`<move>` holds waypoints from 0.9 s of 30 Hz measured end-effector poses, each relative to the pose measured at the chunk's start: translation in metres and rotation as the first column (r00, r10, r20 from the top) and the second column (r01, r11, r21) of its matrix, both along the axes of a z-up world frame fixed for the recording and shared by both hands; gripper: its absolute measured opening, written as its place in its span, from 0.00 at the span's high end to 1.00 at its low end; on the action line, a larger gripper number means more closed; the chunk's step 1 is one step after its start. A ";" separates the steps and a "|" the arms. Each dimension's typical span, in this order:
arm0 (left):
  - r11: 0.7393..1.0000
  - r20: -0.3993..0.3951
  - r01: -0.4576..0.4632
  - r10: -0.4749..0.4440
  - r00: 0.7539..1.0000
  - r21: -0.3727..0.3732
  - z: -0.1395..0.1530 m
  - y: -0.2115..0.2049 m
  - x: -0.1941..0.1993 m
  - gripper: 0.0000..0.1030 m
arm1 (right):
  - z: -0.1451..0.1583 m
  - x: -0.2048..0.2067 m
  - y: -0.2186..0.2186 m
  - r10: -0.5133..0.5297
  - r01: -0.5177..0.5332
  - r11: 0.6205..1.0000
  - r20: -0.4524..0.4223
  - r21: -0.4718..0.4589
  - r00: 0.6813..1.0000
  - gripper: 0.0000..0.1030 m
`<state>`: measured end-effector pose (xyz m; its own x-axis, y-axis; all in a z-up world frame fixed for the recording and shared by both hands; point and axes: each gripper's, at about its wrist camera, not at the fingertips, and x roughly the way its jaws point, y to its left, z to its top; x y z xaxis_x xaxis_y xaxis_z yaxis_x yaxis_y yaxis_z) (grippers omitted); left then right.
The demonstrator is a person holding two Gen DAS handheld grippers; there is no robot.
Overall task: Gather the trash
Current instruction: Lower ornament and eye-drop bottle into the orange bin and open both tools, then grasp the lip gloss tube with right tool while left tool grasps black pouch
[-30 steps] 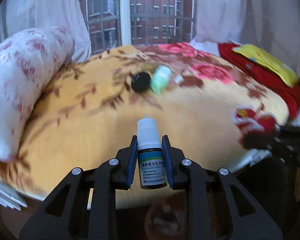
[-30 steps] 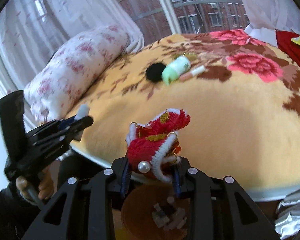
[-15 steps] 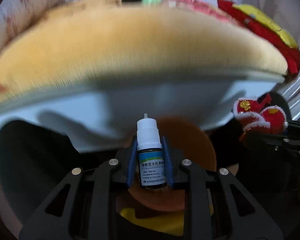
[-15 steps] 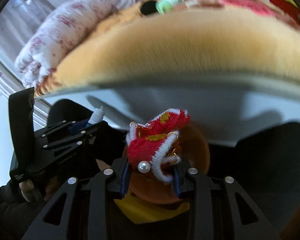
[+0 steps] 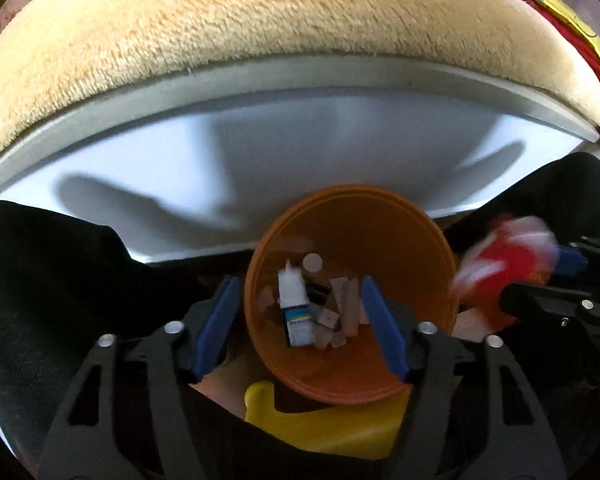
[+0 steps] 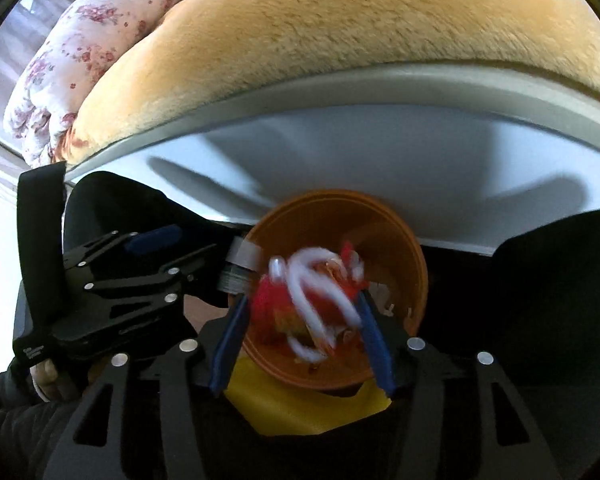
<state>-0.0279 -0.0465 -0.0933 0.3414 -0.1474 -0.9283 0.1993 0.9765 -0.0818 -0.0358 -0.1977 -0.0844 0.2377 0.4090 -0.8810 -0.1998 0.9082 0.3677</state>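
Left tool [image 5: 302, 330] spread above orange bin [image 5: 428, 240], right tool [image 6: 300, 334] spread, red ornament [image 6: 312, 300] loose between.

Your left gripper [image 5: 302, 328] and right gripper [image 6: 302, 334] are black angular frames with silver screws and blue finger pads [image 5: 216, 326]; beside the orange bin [image 6: 414, 264], bare fingers meet a dark sleeve.

Bin [image 5: 428, 240] orange; ornament [image 6: 312, 300] red with white trim; blanket [image 5: 260, 20] tan; far-left quilt [image 6: 80, 40] white, pink floral.
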 end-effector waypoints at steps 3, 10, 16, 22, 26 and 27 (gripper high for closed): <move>1.000 -0.003 0.001 -0.001 1.000 0.000 0.000 0.000 -0.001 0.38 | 0.003 -0.002 -0.006 -0.015 0.015 1.000 0.009 0.005 1.000 0.46; 1.000 0.012 -0.009 0.009 1.000 0.002 0.010 0.005 0.000 0.38 | 0.016 -0.009 -0.015 -0.032 0.031 0.999 0.047 0.026 0.998 0.46; 1.000 0.112 0.014 -0.015 0.994 0.002 0.050 0.008 -0.005 0.38 | 0.074 -0.010 -0.026 -0.015 0.002 0.997 0.166 0.078 0.986 0.46; 0.998 0.240 0.016 -0.001 0.971 -0.061 0.109 0.021 0.007 0.31 | 0.142 0.060 -0.051 -0.050 0.044 0.999 0.340 0.025 0.939 0.41; 0.994 0.276 -0.011 0.040 0.960 -0.108 0.127 0.029 0.024 0.31 | 0.148 0.133 -0.058 -0.080 0.088 0.996 0.334 -0.009 0.939 0.41; 0.994 0.285 -0.020 0.051 0.957 -0.108 0.130 0.030 0.029 0.31 | 0.146 0.155 -0.060 -0.102 0.103 0.995 0.307 0.015 0.946 0.41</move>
